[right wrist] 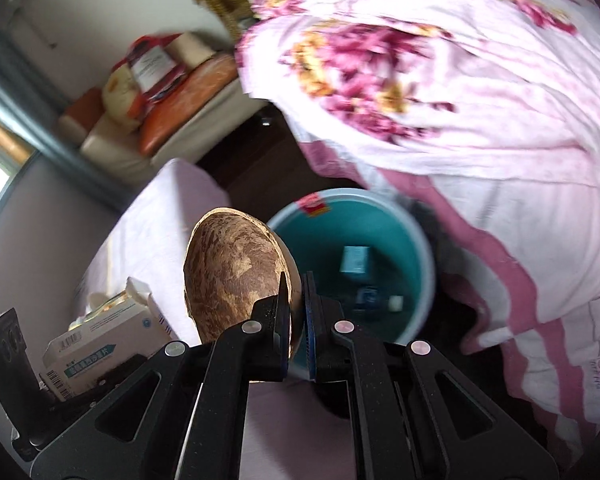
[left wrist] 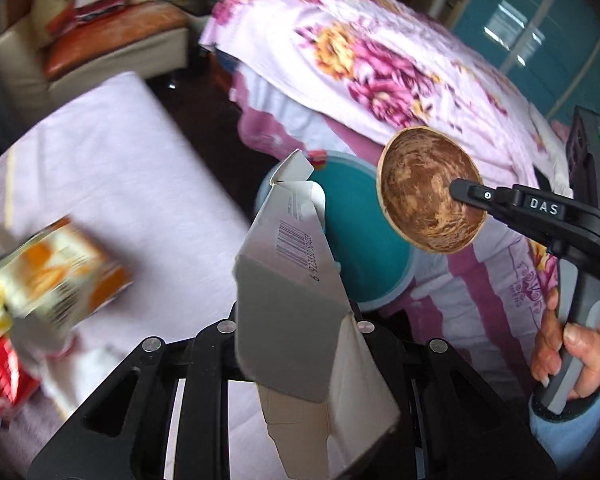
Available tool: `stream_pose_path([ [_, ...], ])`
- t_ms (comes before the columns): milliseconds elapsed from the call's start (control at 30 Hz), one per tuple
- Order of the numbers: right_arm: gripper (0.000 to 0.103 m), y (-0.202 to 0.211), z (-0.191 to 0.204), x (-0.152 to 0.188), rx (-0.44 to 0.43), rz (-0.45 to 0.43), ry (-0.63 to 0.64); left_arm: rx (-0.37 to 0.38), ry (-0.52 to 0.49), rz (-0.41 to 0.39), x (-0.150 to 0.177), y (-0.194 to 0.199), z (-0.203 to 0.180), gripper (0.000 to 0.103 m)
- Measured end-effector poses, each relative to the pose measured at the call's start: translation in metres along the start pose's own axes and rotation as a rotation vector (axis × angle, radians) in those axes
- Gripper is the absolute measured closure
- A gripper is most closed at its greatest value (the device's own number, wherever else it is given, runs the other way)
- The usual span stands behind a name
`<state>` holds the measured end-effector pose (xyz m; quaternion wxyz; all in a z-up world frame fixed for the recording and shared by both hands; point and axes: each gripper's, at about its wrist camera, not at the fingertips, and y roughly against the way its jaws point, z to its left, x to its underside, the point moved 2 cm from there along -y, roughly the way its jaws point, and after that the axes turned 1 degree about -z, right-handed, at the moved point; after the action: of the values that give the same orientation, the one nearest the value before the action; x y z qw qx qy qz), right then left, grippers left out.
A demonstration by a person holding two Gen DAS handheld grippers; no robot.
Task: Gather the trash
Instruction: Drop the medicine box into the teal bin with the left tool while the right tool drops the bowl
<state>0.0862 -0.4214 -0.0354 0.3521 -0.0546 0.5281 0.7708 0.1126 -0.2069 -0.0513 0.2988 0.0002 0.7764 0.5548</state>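
Observation:
My left gripper is shut on an opened grey-white carton with a barcode, held upright over the near edge of a teal bin. My right gripper is shut on the rim of a brown coconut shell half, held left of and above the teal bin. In the left wrist view the shell hangs above the bin's right side, with the right gripper pinching it. Small boxes lie at the bin's bottom.
A table with a pale cloth holds an orange box and a red wrapper. A white medicine box lies at left. A floral blanket covers the bed behind the bin. A sofa stands far left.

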Motion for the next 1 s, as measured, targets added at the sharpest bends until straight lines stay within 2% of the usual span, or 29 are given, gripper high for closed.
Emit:
stream_pose_path([
  [133, 0.097, -0.012, -0.028, -0.002, 0.033, 0.019, -0.039, 0.004, -0.023, 0.056, -0.010, -0.035, -0.016, 0.080],
  [300, 0.097, -0.024, -0.051, -0.004, 0.060, 0.039, -0.068, -0.003, -0.032, 0.098, -0.020, -0.061, -0.022, 0.078],
  [400, 0.096, -0.030, -0.057, -0.004, 0.073, 0.049, -0.069, -0.008, -0.020, 0.110, -0.023, -0.068, -0.021, 0.059],
  [467, 0.096, -0.033, -0.057, -0.004, 0.075, 0.053, -0.070, -0.019, -0.012, 0.105, -0.023, -0.069, -0.018, 0.038],
  [500, 0.096, -0.035, -0.057, -0.004, 0.076, 0.056, -0.069, -0.026, -0.008, 0.098, -0.023, -0.068, -0.017, 0.035],
  [633, 0.096, -0.040, -0.053, -0.003, 0.080, 0.067, -0.059, -0.024, 0.003, 0.095, -0.022, -0.063, -0.011, 0.033],
  [733, 0.096, -0.043, -0.047, -0.001, 0.082, 0.075, -0.051, -0.038, 0.012, 0.080, -0.017, -0.056, -0.006, 0.015],
  [1000, 0.094, -0.057, -0.035, 0.004, 0.106, 0.124, -0.020, -0.022, 0.030, 0.066, -0.006, -0.039, 0.005, 0.014],
])
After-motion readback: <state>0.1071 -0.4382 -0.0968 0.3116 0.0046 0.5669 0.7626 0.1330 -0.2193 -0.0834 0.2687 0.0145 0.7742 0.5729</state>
